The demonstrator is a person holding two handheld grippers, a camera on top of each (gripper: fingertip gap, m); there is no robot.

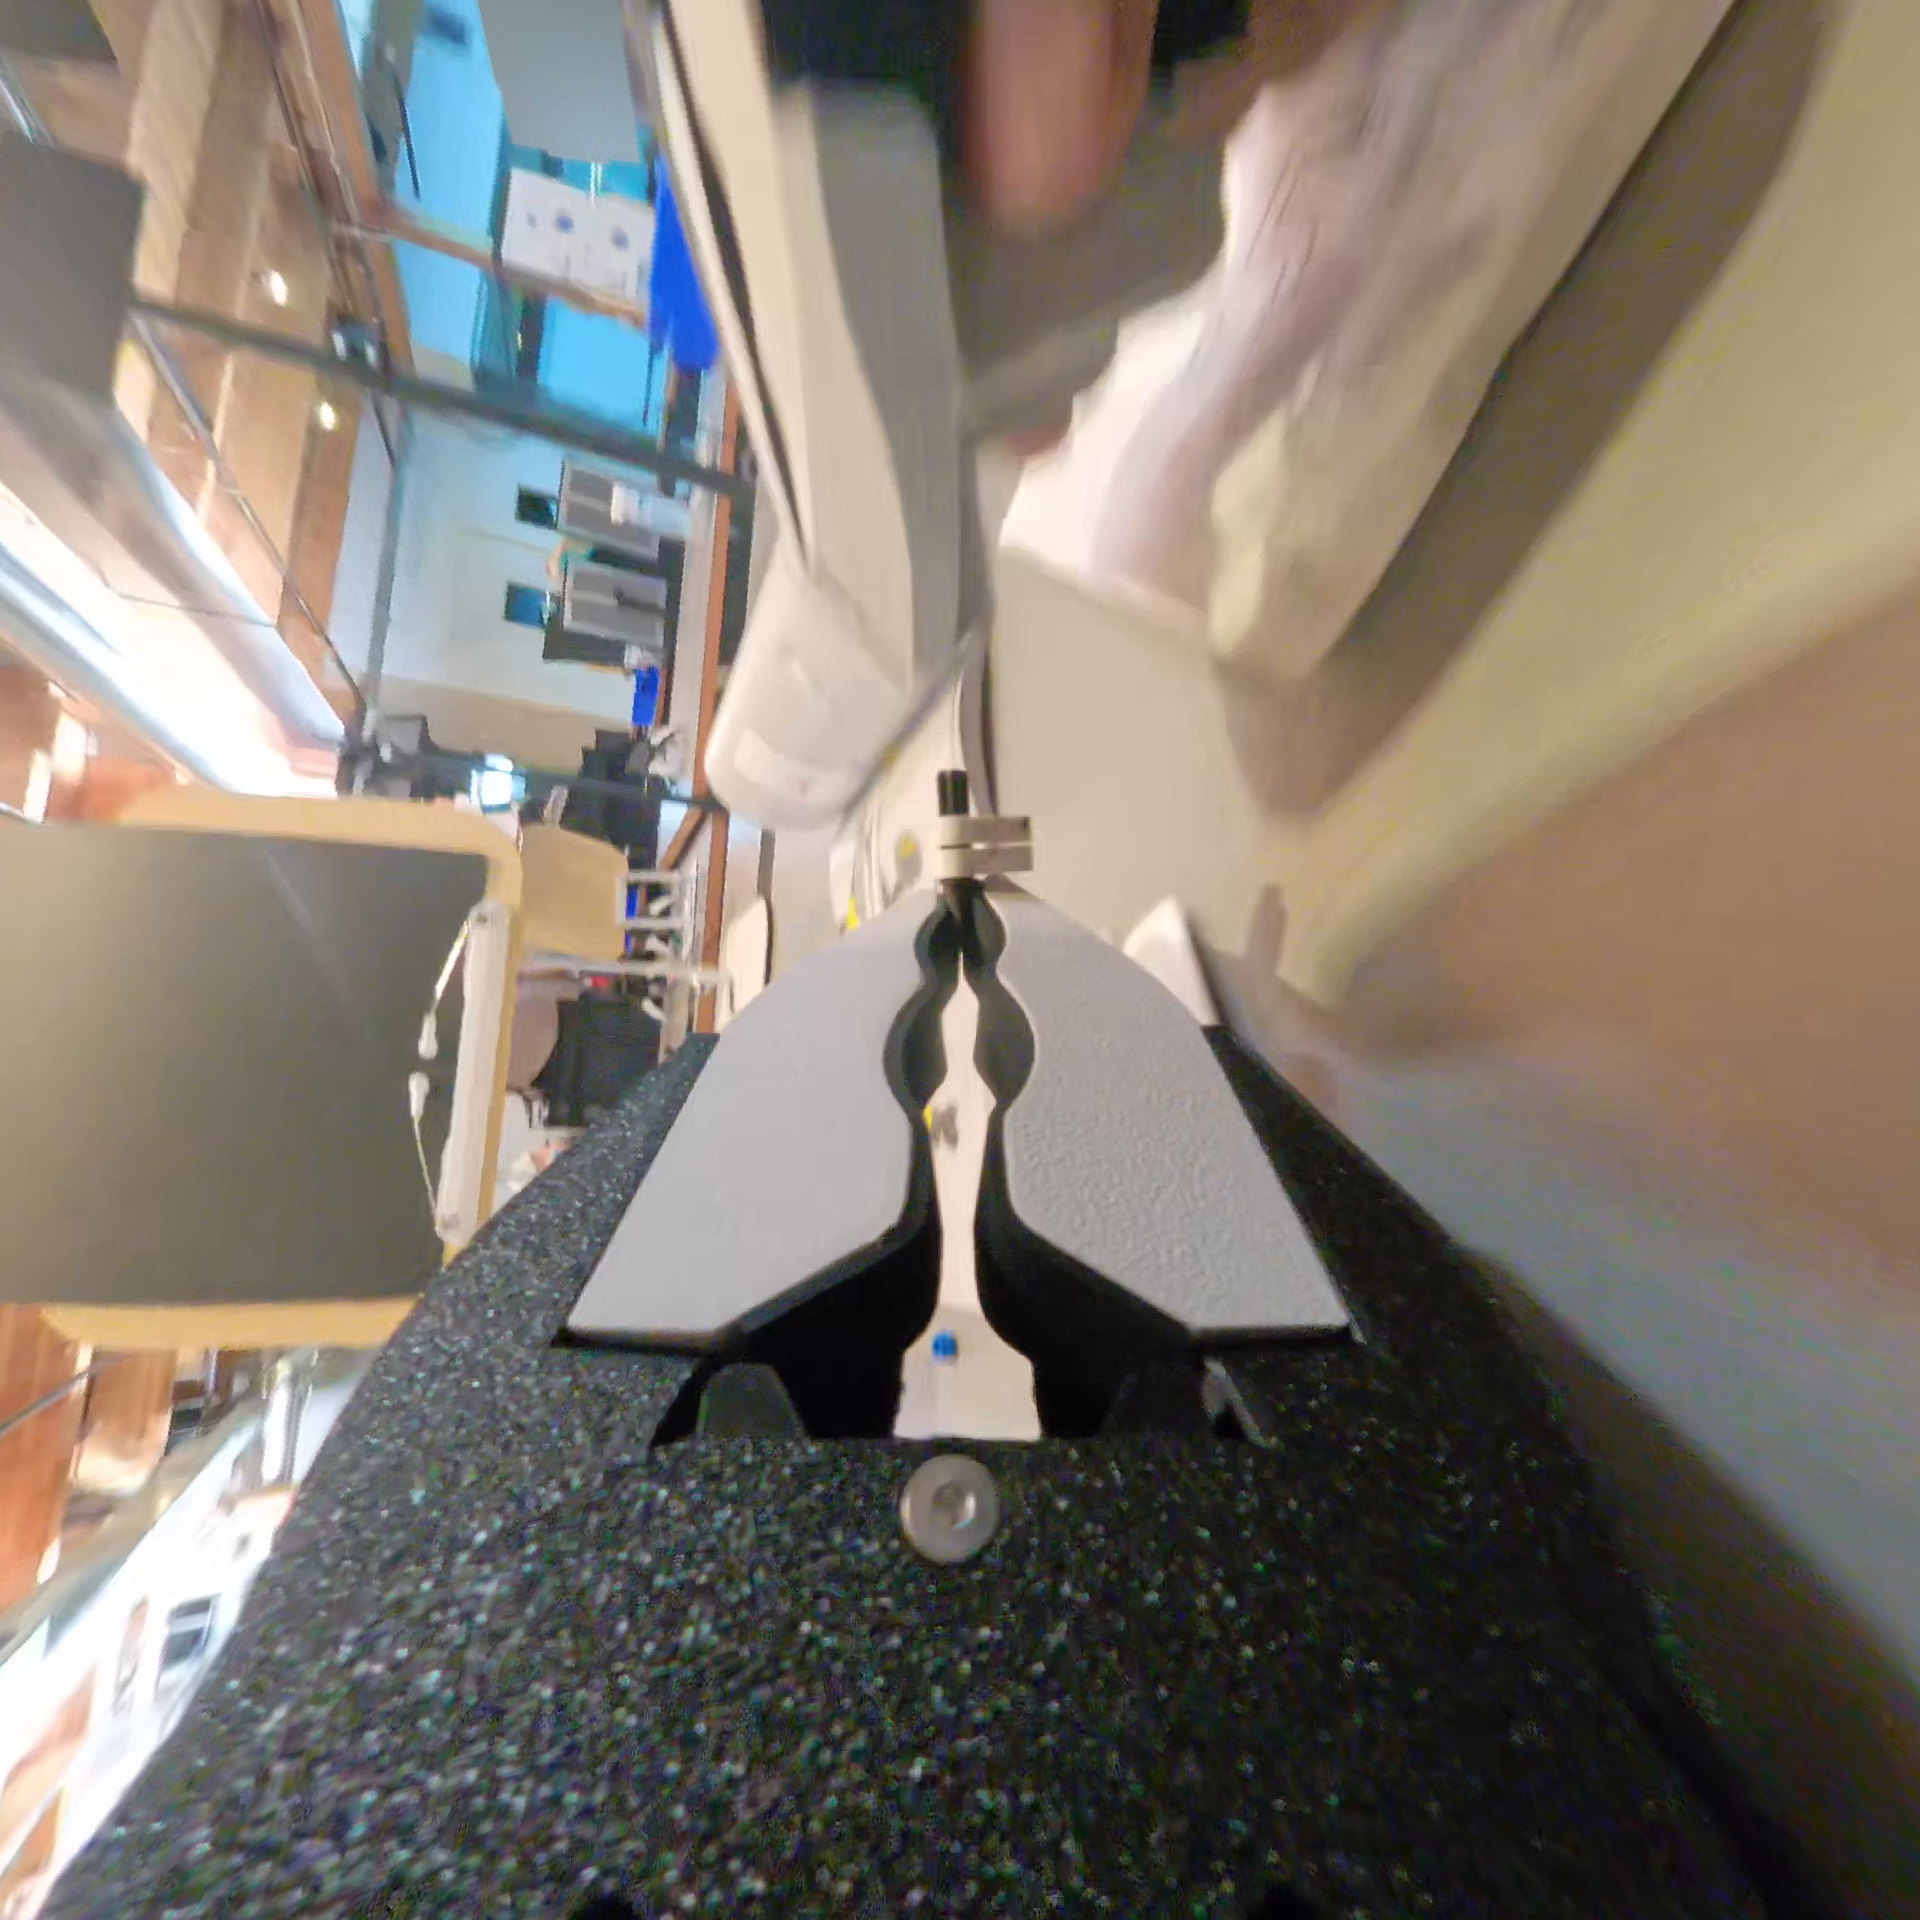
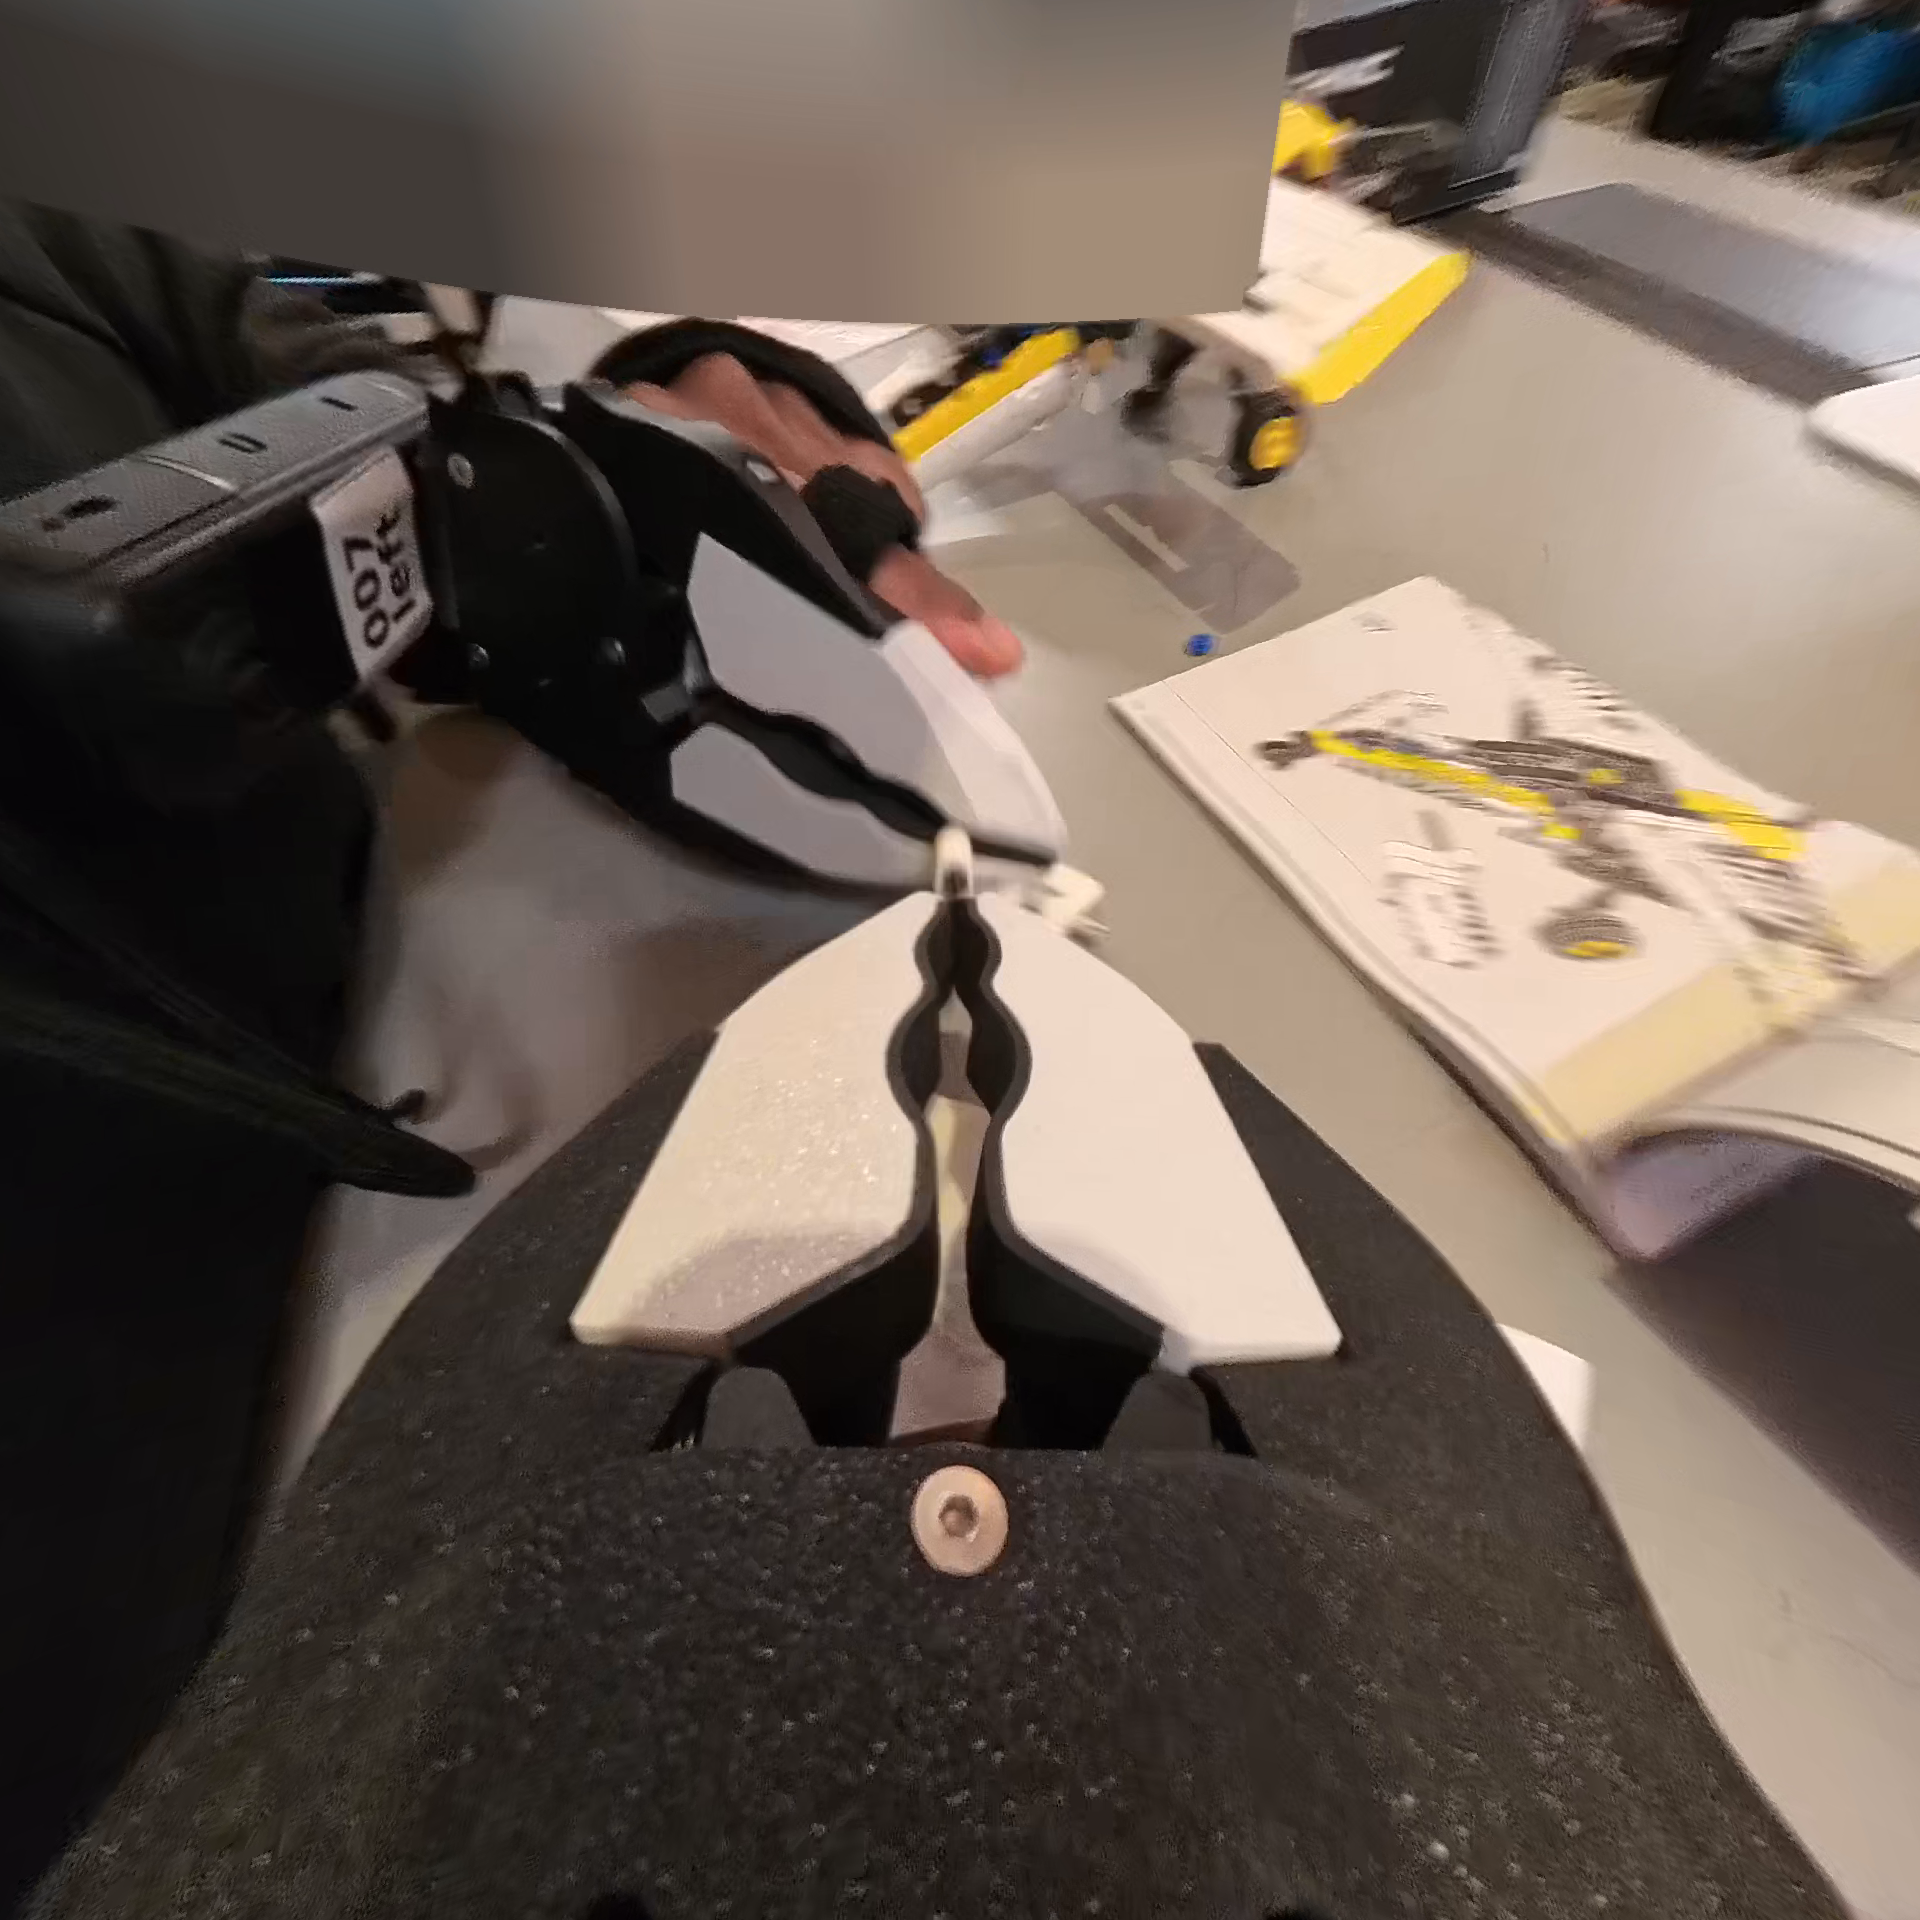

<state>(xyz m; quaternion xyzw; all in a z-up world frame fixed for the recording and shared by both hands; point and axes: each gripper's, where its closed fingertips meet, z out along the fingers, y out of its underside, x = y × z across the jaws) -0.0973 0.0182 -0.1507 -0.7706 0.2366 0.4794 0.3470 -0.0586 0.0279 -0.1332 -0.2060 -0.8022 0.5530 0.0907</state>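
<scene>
My left gripper (image 1: 961, 914) is shut on a short black pin (image 1: 952, 795). The pin carries a white bush (image 1: 956, 847) and a small grey block (image 1: 1003, 844) just past the tips. The left wrist view is rolled on its side and blurred. My right gripper (image 2: 954, 909) is shut. A small white piece (image 2: 954, 857) shows right at its tips, and I cannot tell whether the pads pinch it. The left gripper (image 2: 997, 836) comes in from the left with its tips almost touching the right gripper's. Another white bit (image 2: 1075, 894) sits beside them.
An open instruction booklet (image 2: 1507, 862) lies on the grey table (image 2: 1299, 1143) to the right. A yellow and white brick model (image 2: 1143, 384) stands farther back, with a flat grey part (image 2: 1184, 540) and a tiny blue piece (image 2: 1200, 642) nearby. A person's hand (image 2: 935, 613) holds the left gripper.
</scene>
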